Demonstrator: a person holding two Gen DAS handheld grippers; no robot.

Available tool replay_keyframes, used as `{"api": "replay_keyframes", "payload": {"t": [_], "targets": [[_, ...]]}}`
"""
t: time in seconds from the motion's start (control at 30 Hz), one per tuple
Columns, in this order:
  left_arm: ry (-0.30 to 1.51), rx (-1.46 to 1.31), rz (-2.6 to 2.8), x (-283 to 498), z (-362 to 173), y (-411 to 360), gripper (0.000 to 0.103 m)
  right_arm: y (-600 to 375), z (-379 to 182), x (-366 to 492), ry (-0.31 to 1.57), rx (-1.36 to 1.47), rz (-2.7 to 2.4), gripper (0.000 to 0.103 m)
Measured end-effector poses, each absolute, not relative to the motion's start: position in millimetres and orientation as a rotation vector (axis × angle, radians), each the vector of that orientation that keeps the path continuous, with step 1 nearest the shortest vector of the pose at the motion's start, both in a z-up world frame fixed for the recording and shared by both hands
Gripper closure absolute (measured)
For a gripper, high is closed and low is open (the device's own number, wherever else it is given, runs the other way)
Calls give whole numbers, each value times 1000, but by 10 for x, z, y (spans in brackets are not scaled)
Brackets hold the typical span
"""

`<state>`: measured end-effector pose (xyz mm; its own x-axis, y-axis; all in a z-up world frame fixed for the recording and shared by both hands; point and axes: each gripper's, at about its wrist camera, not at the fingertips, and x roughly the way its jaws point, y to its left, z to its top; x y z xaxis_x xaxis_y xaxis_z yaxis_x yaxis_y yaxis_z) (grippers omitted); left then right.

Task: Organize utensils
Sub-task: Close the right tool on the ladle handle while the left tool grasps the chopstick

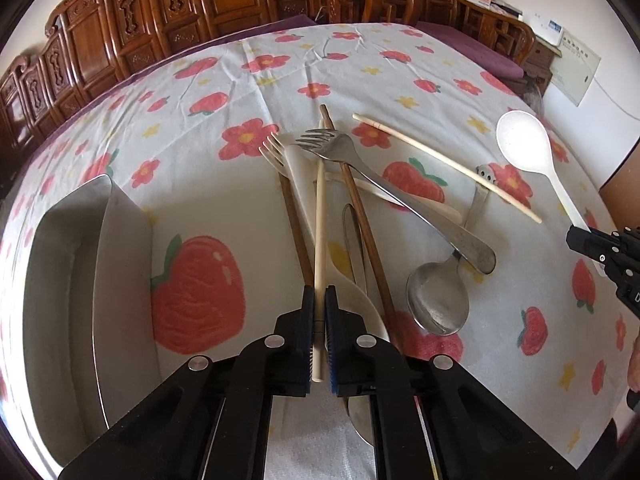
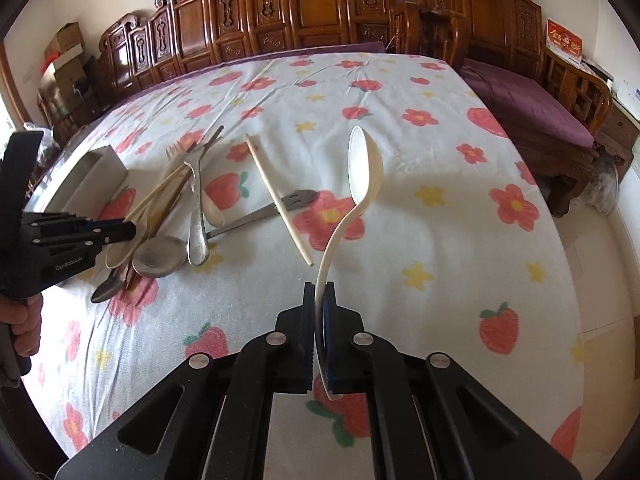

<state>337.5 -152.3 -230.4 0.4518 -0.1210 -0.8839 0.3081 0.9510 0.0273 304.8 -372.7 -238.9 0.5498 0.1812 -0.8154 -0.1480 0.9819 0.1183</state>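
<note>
The left claw is clenched on a pale chopstick at lower centre, above the utensil pile. The right claw grips a white plastic spoon, lifted at centre frame. Only the left wrist view shows the steel tray at far left up close. Beneath lies a bench under a strawberry-print cloth; carved wooden chairs line the top.

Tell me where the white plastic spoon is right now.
The white plastic spoon is clamped by its handle in the right gripper, lifted above the tablecloth, right of the loose cream chopstick.
</note>
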Motion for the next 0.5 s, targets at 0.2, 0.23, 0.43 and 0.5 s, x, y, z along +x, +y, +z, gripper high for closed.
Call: {"api": "replay_keyframes", "payload": {"t": [0.2, 0.23, 0.43, 0.5], "targets": [[1063, 168, -262, 3296, -2236, -1479, 99, -3737, -2249, 2990, 939, 41, 205, 98], [1055, 162, -265, 3265, -2209, -1471, 99, -3720, -2221, 2983, 933, 39, 209, 98], [1008, 145, -263, 3105, -2032, -1384, 99, -3500, -2035, 2922, 889, 15, 247, 98], [988, 145, -258, 3058, -1962, -1335, 99, -3394, -1984, 2904, 879, -2, 264, 98]]}}
